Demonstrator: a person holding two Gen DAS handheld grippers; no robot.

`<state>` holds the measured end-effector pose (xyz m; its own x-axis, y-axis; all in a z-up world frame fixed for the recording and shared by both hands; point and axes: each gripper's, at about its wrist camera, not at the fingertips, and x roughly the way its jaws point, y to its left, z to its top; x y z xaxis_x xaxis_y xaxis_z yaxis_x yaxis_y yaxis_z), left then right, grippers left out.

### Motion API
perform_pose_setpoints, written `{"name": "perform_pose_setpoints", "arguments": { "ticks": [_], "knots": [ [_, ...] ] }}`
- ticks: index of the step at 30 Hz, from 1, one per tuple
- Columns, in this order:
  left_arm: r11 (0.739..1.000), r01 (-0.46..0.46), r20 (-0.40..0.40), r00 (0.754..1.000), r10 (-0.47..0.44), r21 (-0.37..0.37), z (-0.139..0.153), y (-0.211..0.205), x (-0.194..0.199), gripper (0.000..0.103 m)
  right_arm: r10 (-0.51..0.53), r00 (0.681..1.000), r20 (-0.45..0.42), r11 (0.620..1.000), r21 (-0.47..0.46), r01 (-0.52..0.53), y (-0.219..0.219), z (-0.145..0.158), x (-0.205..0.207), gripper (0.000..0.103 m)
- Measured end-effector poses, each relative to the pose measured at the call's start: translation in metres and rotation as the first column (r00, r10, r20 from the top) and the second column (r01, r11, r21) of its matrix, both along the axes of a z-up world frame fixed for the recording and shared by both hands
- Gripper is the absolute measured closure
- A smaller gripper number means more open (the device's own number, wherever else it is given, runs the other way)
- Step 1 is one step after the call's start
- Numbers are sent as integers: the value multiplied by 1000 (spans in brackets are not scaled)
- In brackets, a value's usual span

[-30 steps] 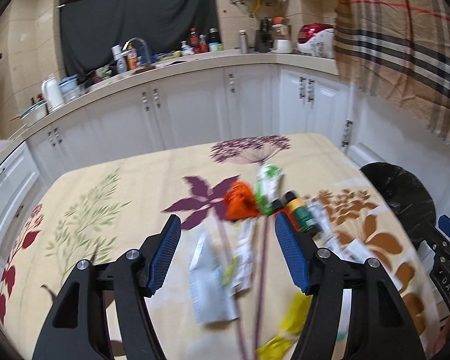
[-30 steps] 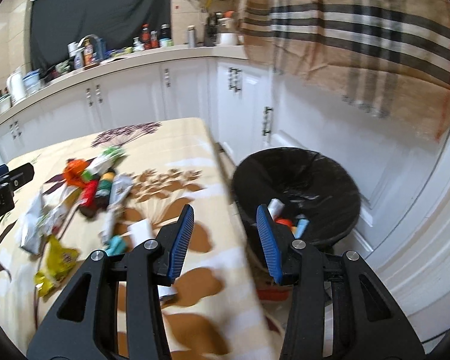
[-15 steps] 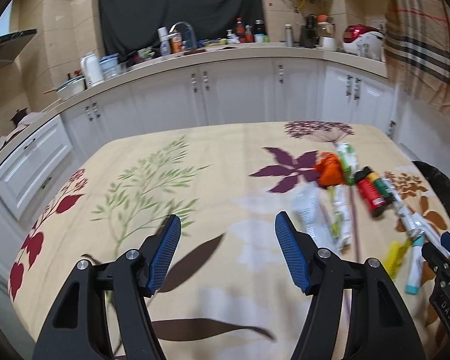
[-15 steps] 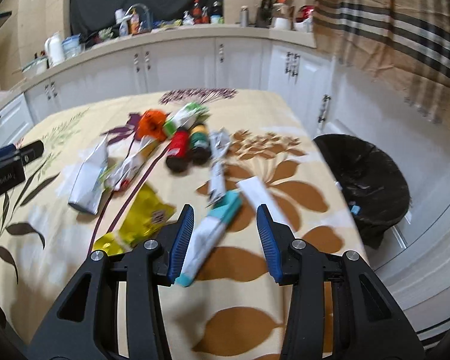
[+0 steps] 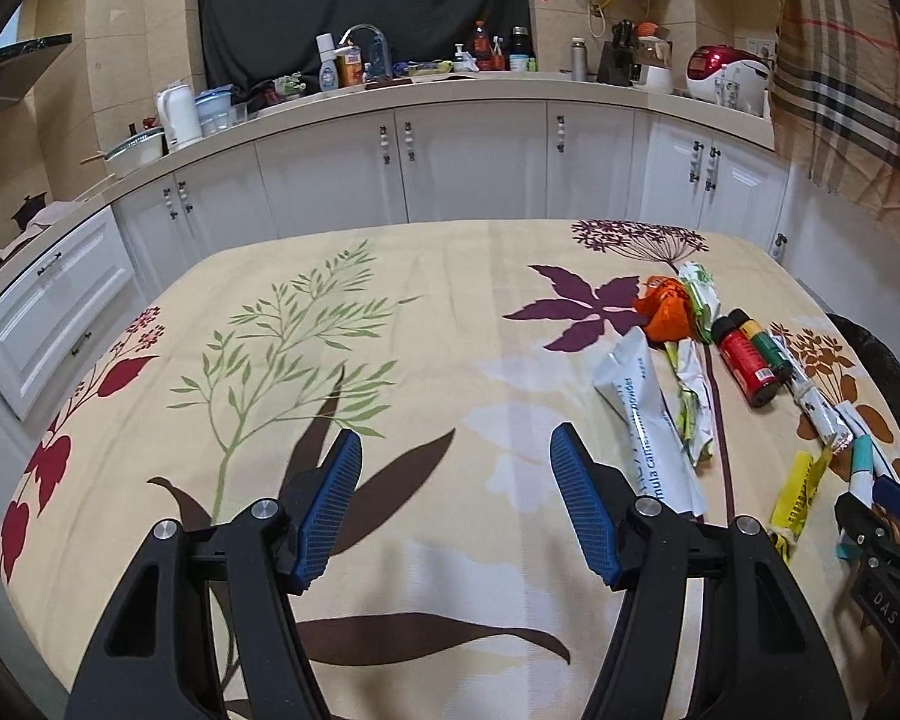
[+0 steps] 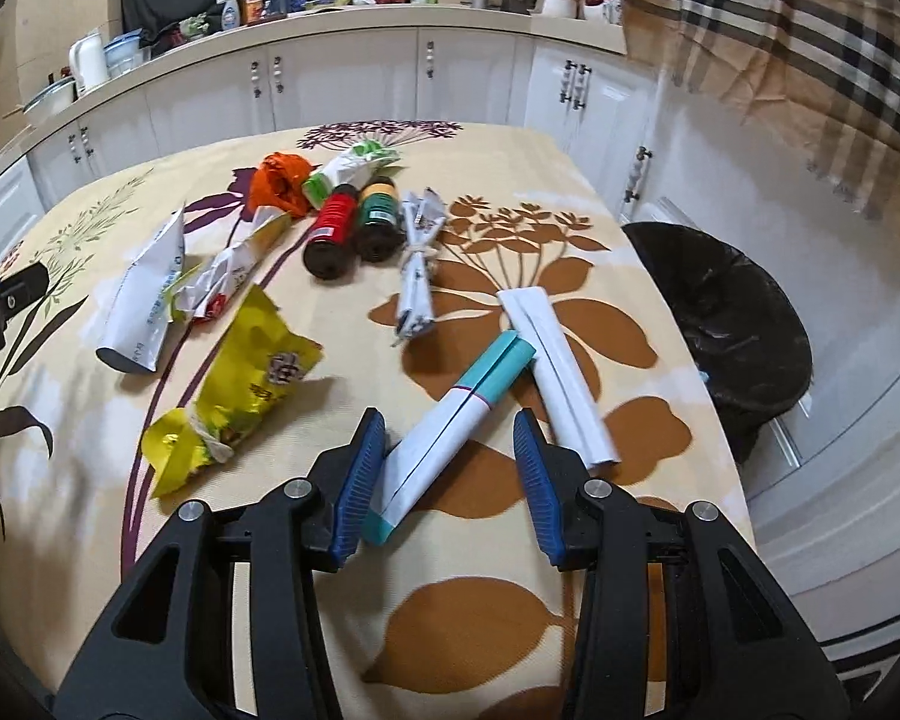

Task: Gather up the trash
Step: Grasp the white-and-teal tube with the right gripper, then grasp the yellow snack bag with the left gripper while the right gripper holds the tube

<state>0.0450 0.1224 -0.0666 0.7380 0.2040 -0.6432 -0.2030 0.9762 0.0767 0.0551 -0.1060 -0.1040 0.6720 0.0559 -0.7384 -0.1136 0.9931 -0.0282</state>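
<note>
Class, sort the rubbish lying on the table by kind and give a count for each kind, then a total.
Bottles: 2, red bottle and green bottle.
Folded paper boxes: 2, teal-and-white box and white box.
Wrappers and pouches: 6, yellow packet, white pouch, orange wrapper, green-and-white wrapper, crumpled wrapper, tied wrapper.
Total: 10

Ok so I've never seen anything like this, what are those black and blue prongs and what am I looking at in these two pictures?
Each is a hand-held gripper a person carries, filmed by its own camera. The left hand-held gripper is open over bare floral tablecloth, holding nothing. The right hand-held gripper is open around a white-and-teal folded paper packet, not yet gripping it. More rubbish lies there: a crumpled yellow snack wrapper, a red bottle, a green bottle. The black-lined bin stands beside the table.
</note>
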Motion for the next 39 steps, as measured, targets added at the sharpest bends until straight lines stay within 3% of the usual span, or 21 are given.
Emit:
{"name": "perform_pose_setpoints", "arguments": {
  "ticks": [8,19,23,26,39],
  "knots": [
    [1000,10,-6,1000,-10,1,-1,-4,1,39,-13,1000,25,1000,19,13,-8,5,-3,61],
    [1000,23,-21,1000,-24,-8,-7,-7,5,39,26,1000,-6,999,27,-26,1,0,3,61],
    [1000,25,-23,999,-25,-13,-8,-8,4,39,22,1000,-5,999,36,-22,-1,1,3,79],
    [999,33,-26,999,-33,-13,-9,-11,3,39,18,1000,-3,999,42,-18,-4,1,3,85],
    [995,102,-19,995,-102,-17,-6,-38,-5,39,12,998,56,998,55,-15,-20,12,-5,90]
  ]
}}
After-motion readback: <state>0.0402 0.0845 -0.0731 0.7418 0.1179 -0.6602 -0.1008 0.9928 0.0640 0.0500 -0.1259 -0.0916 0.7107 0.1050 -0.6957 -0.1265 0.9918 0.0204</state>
